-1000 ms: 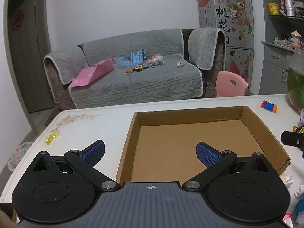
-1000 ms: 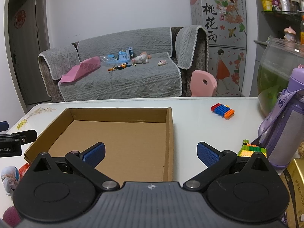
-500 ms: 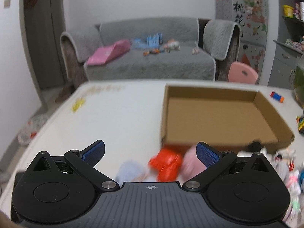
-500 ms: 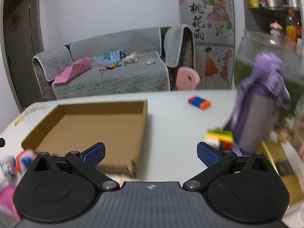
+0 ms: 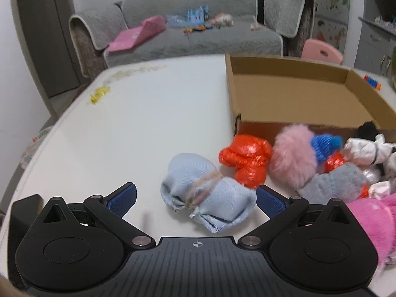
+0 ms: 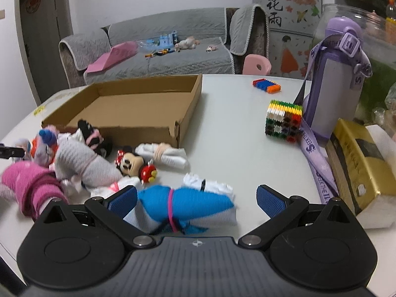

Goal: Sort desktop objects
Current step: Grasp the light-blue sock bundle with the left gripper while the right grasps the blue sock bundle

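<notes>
Both grippers stand wide open, holding nothing: left gripper (image 5: 195, 198) straddles the pale blue bundle (image 5: 208, 193), right gripper (image 6: 196, 198) the bright blue bundle (image 6: 188, 208), presumably for transfer into the empty cardboard box (image 6: 188, 104) nearby.

On the table (image 6: 235, 136) stand one cardboard box (image 6: 138, 104), two brick-block toys (image 6: 284, 120), one purple bottle (image 6: 331, 91) and one tissue pack (image 6: 358, 168). Roughly ten small bundled socks and toys (image 6: 81, 165) crowd its near edge; overlap hides the exact count.
</notes>
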